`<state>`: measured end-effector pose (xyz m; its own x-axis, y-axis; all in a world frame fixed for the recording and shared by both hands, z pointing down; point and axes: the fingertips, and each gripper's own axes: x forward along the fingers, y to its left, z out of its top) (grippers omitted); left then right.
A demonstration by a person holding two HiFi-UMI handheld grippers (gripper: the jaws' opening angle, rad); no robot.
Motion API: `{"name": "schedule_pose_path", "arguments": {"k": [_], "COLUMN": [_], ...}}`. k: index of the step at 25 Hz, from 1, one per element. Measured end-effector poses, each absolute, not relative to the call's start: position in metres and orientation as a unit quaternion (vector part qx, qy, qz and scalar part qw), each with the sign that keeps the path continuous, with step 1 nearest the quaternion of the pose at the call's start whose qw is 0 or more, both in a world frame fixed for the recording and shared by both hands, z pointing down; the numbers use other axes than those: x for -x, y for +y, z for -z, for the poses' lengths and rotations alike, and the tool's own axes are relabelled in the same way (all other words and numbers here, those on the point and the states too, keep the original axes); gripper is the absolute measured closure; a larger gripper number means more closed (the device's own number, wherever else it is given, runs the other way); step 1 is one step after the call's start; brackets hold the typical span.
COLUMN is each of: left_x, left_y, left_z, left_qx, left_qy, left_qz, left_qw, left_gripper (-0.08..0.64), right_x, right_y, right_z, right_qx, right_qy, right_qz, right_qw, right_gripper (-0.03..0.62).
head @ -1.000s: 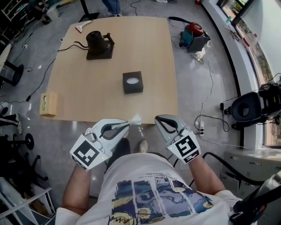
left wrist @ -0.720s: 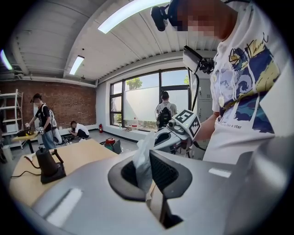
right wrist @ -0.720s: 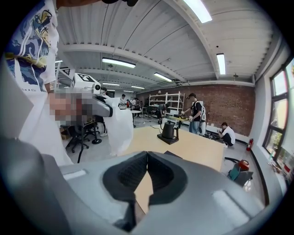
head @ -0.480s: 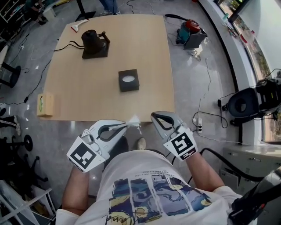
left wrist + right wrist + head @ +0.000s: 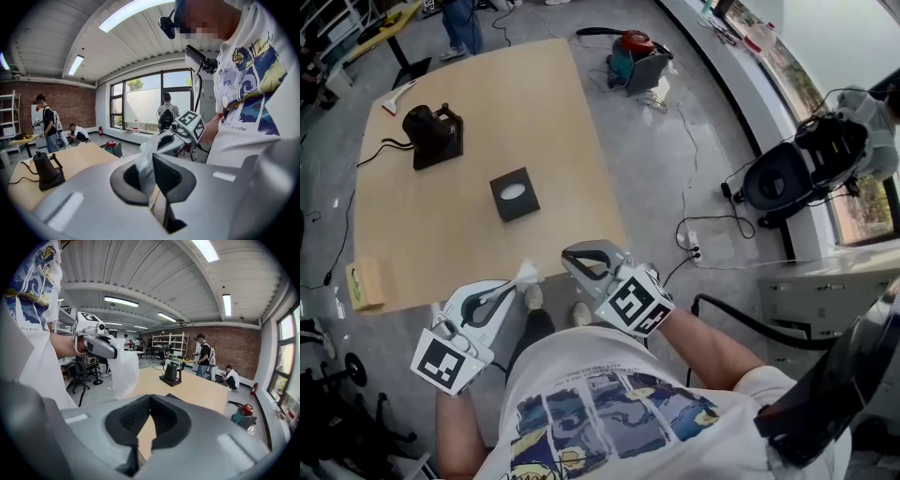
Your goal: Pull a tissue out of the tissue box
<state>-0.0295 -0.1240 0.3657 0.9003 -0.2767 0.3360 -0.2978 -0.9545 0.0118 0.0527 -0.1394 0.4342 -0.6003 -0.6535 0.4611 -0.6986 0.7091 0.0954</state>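
Note:
A black tissue box (image 5: 515,193) with a white opening sits mid-table on the wooden table (image 5: 562,141). My left gripper (image 5: 516,286) hangs off the table's near edge, in front of my torso, shut on a white tissue (image 5: 527,273). In the left gripper view the tissue (image 5: 146,164) stands pinched between the dark pads of that gripper (image 5: 151,158). My right gripper (image 5: 573,255) is beside it, shut and empty; its pads meet at the tip (image 5: 150,398). The right gripper view shows the tissue (image 5: 123,366) drooping from the left gripper (image 5: 101,346).
A black kettle on its base (image 5: 431,136) stands at the table's far left, and a small wooden box (image 5: 364,284) at the near left corner. Cables, a red vacuum (image 5: 633,52) and a black chair (image 5: 787,173) are on the floor to the right. People stand further back.
The head view has swung, so the table and tissue box now sit further left and tilted. Both grippers stay in front of my body, the left still holding the tissue.

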Motion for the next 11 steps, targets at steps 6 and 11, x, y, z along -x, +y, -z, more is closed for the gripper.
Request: {"name": "schedule_pose_path", "arguments": {"k": [6,11], "left_x": [0.022,0.030], "left_y": [-0.129,-0.137], "left_z": [-0.366,-0.369], "left_qx": [-0.974,-0.972], "left_qy": [-0.141,-0.143], "left_qz": [-0.173,-0.180], "left_qw": [0.032,0.042], "left_gripper": [0.551,0.551], "right_x": [-0.058,-0.049], "right_y": [-0.142,-0.152], "right_z": [-0.432,-0.434], "right_qx": [-0.381,-0.379], "right_qy": [-0.891,-0.892], "right_qz": [-0.048,-0.047], "right_qw": [0.241,0.241], "right_gripper": [0.589,0.589]}}
